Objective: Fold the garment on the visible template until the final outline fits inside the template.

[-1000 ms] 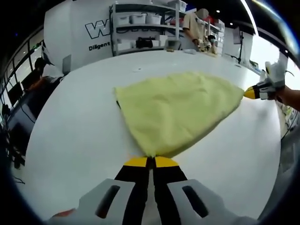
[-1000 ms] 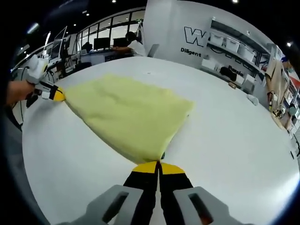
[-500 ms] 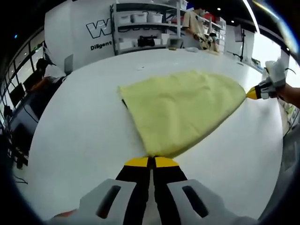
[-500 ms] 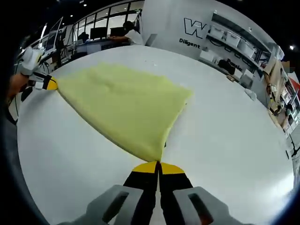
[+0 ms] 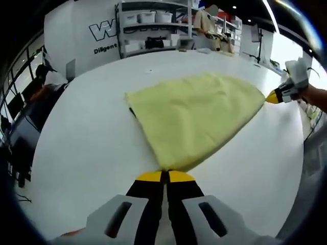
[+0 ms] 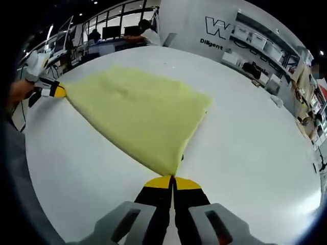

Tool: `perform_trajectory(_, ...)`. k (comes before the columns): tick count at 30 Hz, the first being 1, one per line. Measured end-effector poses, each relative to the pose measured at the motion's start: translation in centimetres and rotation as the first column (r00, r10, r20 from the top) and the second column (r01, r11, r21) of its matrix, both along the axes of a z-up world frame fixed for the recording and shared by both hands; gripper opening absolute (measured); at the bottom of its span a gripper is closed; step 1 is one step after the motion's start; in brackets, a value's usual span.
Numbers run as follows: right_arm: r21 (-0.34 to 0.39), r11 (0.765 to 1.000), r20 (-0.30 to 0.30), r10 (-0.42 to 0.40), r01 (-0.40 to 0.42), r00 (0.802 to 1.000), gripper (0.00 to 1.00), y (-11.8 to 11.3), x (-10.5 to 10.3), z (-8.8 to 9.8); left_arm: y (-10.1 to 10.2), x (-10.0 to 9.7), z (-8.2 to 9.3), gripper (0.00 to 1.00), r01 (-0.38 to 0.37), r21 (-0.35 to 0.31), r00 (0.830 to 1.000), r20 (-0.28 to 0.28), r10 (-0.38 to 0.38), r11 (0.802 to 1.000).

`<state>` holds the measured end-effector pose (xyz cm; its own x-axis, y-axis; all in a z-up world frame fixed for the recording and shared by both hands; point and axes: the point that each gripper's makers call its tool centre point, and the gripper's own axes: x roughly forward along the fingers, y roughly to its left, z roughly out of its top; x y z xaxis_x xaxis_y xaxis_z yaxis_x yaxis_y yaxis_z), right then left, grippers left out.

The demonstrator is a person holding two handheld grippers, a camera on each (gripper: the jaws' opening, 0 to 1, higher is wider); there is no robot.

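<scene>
A pale yellow garment lies spread on the white table, stretched between two corners. My left gripper is shut on the near corner in the left gripper view. At the far right of that view my right gripper pinches the opposite corner. In the right gripper view the same garment runs from my right gripper, shut on its near corner, out to my left gripper at the left edge. A dark line of the template peeks out beside the cloth's left edge.
Shelves with boxes stand against the back wall beyond the table. People sit at desks to the left. A small white object lies on the table's far side. A person's hand holds the right gripper.
Both views have shifted slightly with the hands. The garment stays stretched between the two grippers, both jaws still pinched on its corners.
</scene>
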<state>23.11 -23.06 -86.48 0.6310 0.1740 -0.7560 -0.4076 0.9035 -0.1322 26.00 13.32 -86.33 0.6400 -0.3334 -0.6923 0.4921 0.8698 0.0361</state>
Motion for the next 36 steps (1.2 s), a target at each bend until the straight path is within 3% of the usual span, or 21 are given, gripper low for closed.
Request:
perform_trajectory(15, -0.033, 0.999, -0.042, 0.028, -0.029, 0.999, 0.0, 0.4, -4.1, 0.7, 0.1, -3.3, 0.7, 0.0, 0.025, 0.006, 1.0, -0.014, -0.024, 1.0)
perform_trajectory(29, -0.047, 0.998, -0.072, 0.035, -0.038, 0.997, 0.0, 0.5, -4.8, 0.5, 0.3, -5.0, 0.0, 0.0, 0.039, 0.027, 0.997, -0.062, -0.038, 0.999)
perform_trajectory(36, -0.042, 0.999, -0.116, 0.025, -0.03, 0.993, 0.0, 0.5, -5.3, -0.5, 0.4, -5.1, 0.0, 0.0, 0.033, 0.029, 0.998, -0.059, -0.031, 0.999)
